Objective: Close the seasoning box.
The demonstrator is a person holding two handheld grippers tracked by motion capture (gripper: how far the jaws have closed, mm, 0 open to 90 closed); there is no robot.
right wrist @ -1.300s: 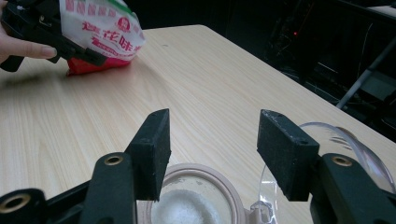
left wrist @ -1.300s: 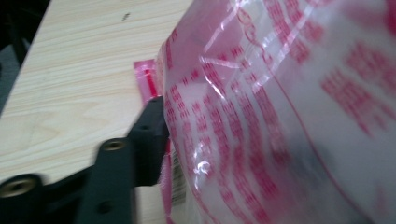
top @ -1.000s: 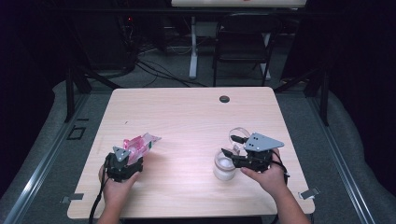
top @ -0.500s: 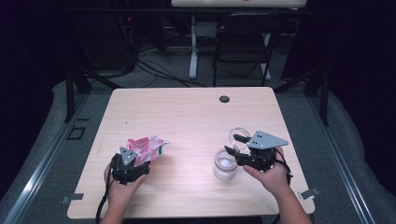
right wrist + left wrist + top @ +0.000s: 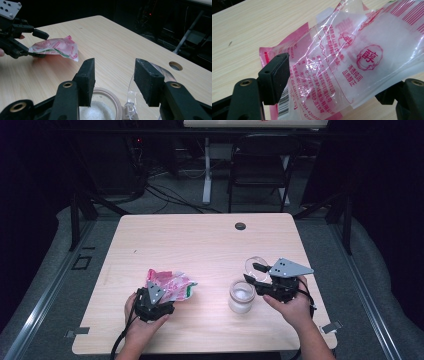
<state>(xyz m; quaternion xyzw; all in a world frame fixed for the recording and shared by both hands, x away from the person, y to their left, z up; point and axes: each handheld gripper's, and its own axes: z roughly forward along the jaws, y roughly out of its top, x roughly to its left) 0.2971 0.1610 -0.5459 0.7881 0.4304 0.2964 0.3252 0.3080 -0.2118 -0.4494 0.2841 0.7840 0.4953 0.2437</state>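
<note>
A clear and pink plastic bag (image 5: 352, 62) with red print and white contents lies between my left gripper's (image 5: 334, 80) jaws, which are shut on its bulky body. In the high view that gripper (image 5: 162, 293) is at the front left of the table with the bag (image 5: 172, 282) sticking out towards the right. In the right gripper view the bag (image 5: 56, 47) hangs just above the wood. My right gripper (image 5: 113, 75) stands open with nothing between its fingers, just above an open glass jar (image 5: 105, 107) of white granules. The jar (image 5: 241, 296) stands left of the right gripper (image 5: 253, 273).
A clear round lid (image 5: 255, 264) lies on the table (image 5: 200, 240) just behind the right gripper. A dark cable hole (image 5: 240, 226) sits near the far edge. A folding chair (image 5: 260, 165) and cables are on the floor beyond.
My left gripper has carried the bag to the right, closer to the jar. The right gripper has stayed by the jar.
</note>
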